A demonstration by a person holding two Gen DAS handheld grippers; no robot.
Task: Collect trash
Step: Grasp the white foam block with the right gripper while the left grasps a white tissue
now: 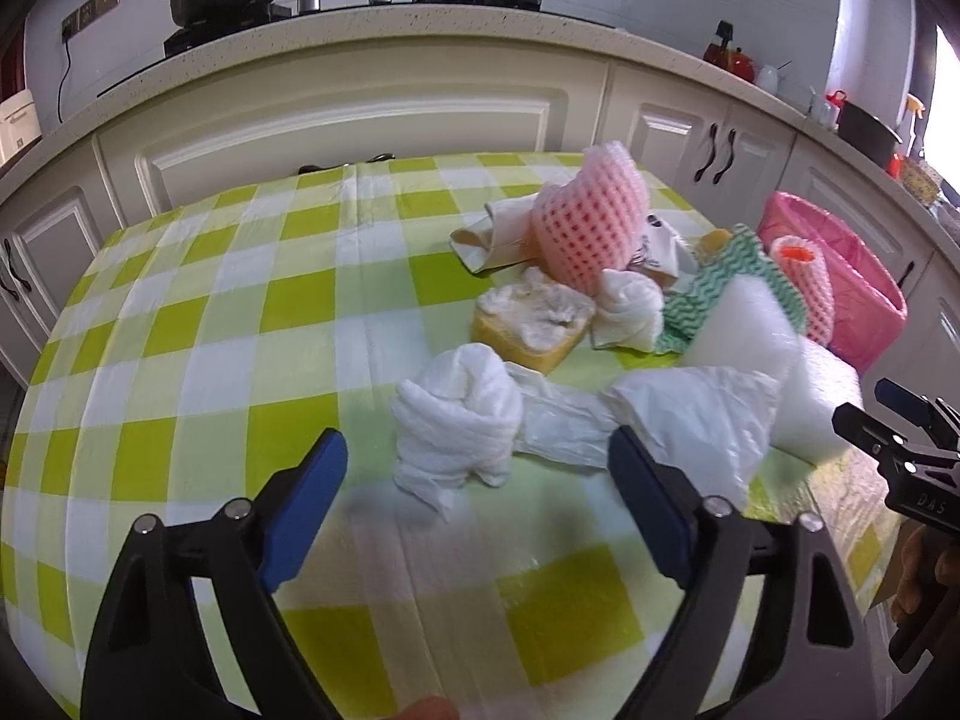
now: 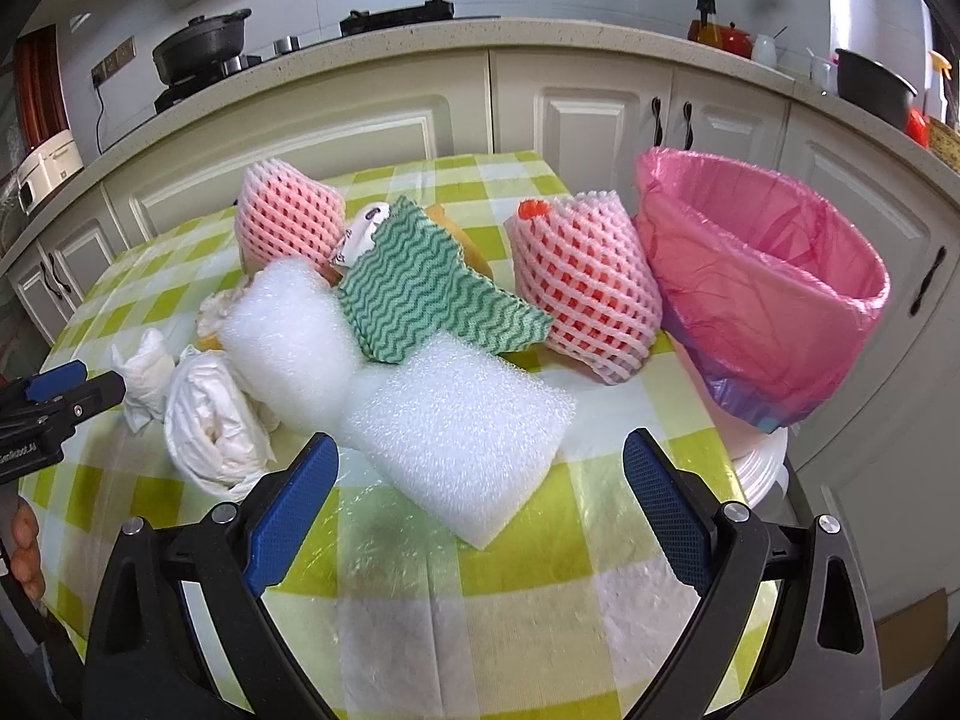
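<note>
The left gripper [image 1: 477,480] has its fingers wide and empty, just short of a crumpled white tissue [image 1: 459,426] on the checked surface [image 1: 180,312]. The right gripper [image 2: 480,480], fingers also wide, faces a white foam sheet [image 2: 462,438]. Best to close low around each piece (both are soft). Only the right view shows the pink-lined bin [image 2: 774,276] fully.

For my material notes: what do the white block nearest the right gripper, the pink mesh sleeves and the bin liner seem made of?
White block: looks like expanded foam sheet, matte, finely pebbled surface. Pink mesh sleeves: probably soft foam fruit netting, open diamond lattice. Bin liner: thin pink plastic film, glossy, translucent, wrinkled over the rim.
</note>
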